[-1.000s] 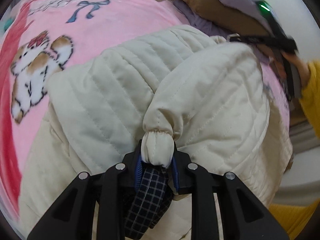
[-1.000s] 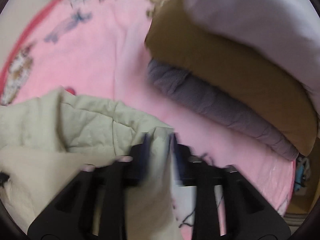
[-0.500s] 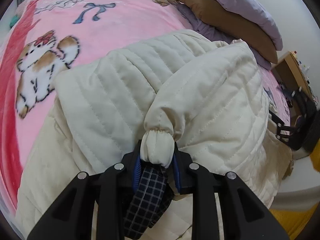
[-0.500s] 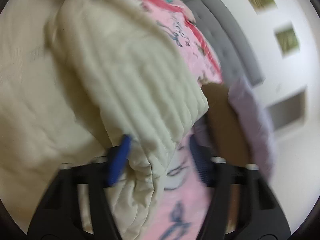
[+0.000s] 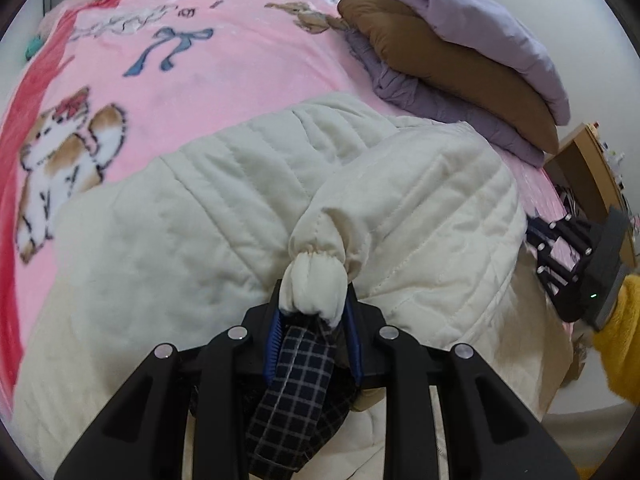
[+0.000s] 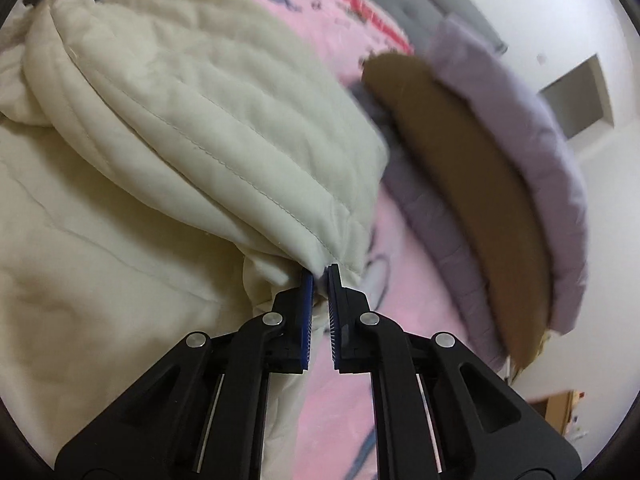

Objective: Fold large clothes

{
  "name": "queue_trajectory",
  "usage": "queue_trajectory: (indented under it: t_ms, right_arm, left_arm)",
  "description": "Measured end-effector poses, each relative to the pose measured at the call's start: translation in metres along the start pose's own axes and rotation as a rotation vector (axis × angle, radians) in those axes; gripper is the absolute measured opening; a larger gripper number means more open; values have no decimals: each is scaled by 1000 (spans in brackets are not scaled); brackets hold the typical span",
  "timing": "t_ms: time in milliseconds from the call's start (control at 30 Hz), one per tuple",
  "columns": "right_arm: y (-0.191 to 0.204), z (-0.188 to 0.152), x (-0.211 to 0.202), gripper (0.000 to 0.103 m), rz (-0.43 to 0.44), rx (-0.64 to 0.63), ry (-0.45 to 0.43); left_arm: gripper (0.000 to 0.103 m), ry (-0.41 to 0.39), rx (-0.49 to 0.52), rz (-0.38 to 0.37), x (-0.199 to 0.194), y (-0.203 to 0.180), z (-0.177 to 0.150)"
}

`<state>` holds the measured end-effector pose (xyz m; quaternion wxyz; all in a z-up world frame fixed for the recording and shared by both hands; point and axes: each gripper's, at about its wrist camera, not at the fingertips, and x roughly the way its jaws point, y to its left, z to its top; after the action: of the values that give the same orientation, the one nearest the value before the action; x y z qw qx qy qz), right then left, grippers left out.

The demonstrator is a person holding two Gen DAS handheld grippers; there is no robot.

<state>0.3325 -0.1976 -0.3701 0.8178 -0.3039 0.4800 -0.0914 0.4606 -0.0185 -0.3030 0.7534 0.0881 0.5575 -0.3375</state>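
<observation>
A cream quilted jacket (image 5: 248, 208) lies bunched on the pink cartoon blanket (image 5: 192, 64). My left gripper (image 5: 314, 312) is shut on the gathered cuff of a sleeve (image 5: 314, 288), with dark checked lining (image 5: 296, 392) hanging between the fingers. In the right wrist view the jacket (image 6: 180, 112) is folded over itself. My right gripper (image 6: 319, 280) is shut on the corner of its folded edge, close above the blanket (image 6: 352, 380). The right gripper also shows at the right edge of the left wrist view (image 5: 536, 236).
A stack of folded bedding, lilac over brown over grey-purple (image 5: 472, 64), lies at the bed's far right and shows in the right wrist view (image 6: 480, 184). A wooden bedside unit (image 5: 592, 168) stands beyond it. A yellow sleeve (image 5: 620, 328) is at the right.
The right gripper has swung from the jacket's far side down to its right edge, opened, then closed on a corner. The left gripper keeps its hold on the cuff.
</observation>
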Motion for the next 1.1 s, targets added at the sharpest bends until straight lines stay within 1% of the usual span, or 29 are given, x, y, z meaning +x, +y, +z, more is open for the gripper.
queue_trajectory:
  t_ms: [67, 167, 200, 267, 333, 367, 400, 433, 467, 500, 533, 567, 600, 633, 667, 700, 733, 800, 833, 900, 933, 967, 1000, 1033, 1067, 1100]
  right_arm:
    - [0, 1, 8, 7, 4, 3, 15]
    - [-3, 3, 12, 8, 31, 50, 37]
    - [0, -2, 4, 8, 32, 56, 39]
    - [-5, 0, 2, 10, 47, 60, 43]
    - [-12, -1, -4, 10, 70, 68, 37]
    - [-13, -6, -7, 13, 72, 78, 34]
    - [-15, -9, -11, 23, 70, 87, 35]
    - [-18, -13, -16, 29, 64, 102, 38]
    - [-19, -20, -23, 36, 65, 118, 33]
    - [-25, -27, -31, 37, 98, 145, 15]
    - [-31, -33, -38, 40, 109, 167, 2]
    - [-36, -38, -46, 48, 110, 182, -7]
    - [-40, -43, -52, 53, 118, 198, -21]
    - [-47, -48, -64, 55, 134, 232, -44]
    - [-56, -51, -72, 56, 147, 274, -61]
    - [-62, -51, -80, 56, 162, 311, -75]
    - [-71, -49, -91, 57, 180, 360, -110]
    - [-82, -35, -102, 67, 171, 428, -168]
    - [-88, -22, -100, 68, 174, 470, -194]
    - [-97, 2, -83, 66, 219, 521, -215]
    - [-100, 17, -66, 63, 273, 537, -226]
    - [-100, 30, -47, 50, 328, 533, -216]
    - [-98, 40, -30, 34, 357, 520, -188]
    - [-94, 49, -9, 31, 376, 507, -138]
    - [-87, 56, 16, 29, 398, 489, -67]
    - [-83, 58, 29, 28, 396, 484, -26]
  left_arm:
    - [27, 5, 9, 17, 4, -2, 0]
    - [28, 9, 12, 22, 4, -4, -2]
    - [28, 11, 13, 25, 5, -4, 0]
    - [30, 16, 21, 37, 3, -6, 1]
    - [34, 22, 16, 34, 3, -5, 3]
    - [36, 19, 13, 26, 0, -4, 3]
    - [42, 5, 11, 14, -7, 1, 3]
    - [52, -16, 10, 8, -14, 4, 1]
    - [59, -41, 9, 15, -23, 8, 0]
    - [70, -59, 9, 25, -29, 11, -2]
    - [73, -87, 11, 35, -38, 13, -4]
    - [73, -118, 12, 58, -47, 15, -7]
    - [73, -140, 18, 80, -54, 14, -9]
    - [73, -171, 22, 104, -62, 12, -13]
    - [73, -201, 36, 110, -70, 7, -18]
    - [73, -217, 60, 102, -75, 1, -21]
    - [73, -236, 103, 87, -79, -10, -26]
    - [73, -218, 196, 61, -75, -35, -31]
    - [73, -186, 234, 51, -65, -47, -32]
    - [73, -139, 258, 59, -40, -62, -31]
    - [73, -131, 251, 65, -33, -63, -31]
    - [73, -124, 241, 62, -26, -63, -30]
    - [73, -115, 212, 57, -18, -61, -28]
    - [73, -106, 183, 54, -13, -57, -26]
    - [73, -94, 143, 44, -7, -50, -23]
    - [73, -91, 121, 39, -3, -47, -23]
